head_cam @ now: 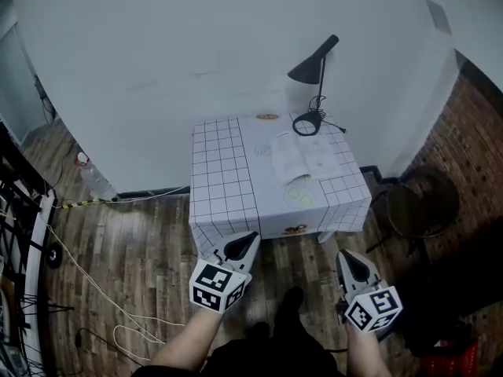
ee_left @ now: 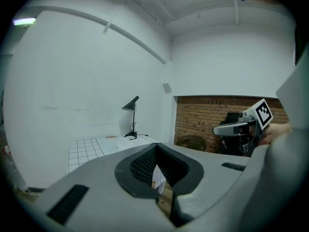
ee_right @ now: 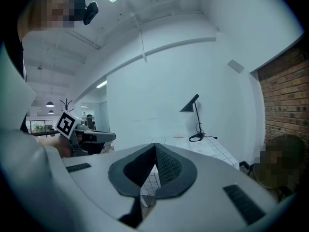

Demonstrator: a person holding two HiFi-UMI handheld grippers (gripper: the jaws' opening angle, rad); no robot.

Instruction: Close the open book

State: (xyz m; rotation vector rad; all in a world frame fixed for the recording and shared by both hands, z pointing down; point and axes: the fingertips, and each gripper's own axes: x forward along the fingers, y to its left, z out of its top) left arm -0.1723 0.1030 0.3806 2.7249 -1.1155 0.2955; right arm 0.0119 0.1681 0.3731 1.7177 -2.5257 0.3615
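The open book [head_cam: 302,157] lies flat on the right half of a table under a white grid cloth [head_cam: 228,179], its pale pages facing up. It is a pale shape [ee_left: 133,140] far off in the left gripper view. Both grippers hover over the wooden floor in front of the table, well short of the book. My left gripper [head_cam: 250,239] is shut with nothing between its pads [ee_left: 145,164]. My right gripper [head_cam: 346,256] is likewise shut and holds nothing [ee_right: 166,166]. Each gripper shows in the other's view: the right gripper [ee_left: 231,128] and the left gripper [ee_right: 96,137].
A black desk lamp [head_cam: 314,77] stands at the table's far right corner, just behind the book. Two green discs [head_cam: 299,197] lie near the front edge. A round chair [head_cam: 416,203] stands to the table's right. Cables [head_cam: 94,289] trail across the floor at left, beside a dark rack [head_cam: 16,234].
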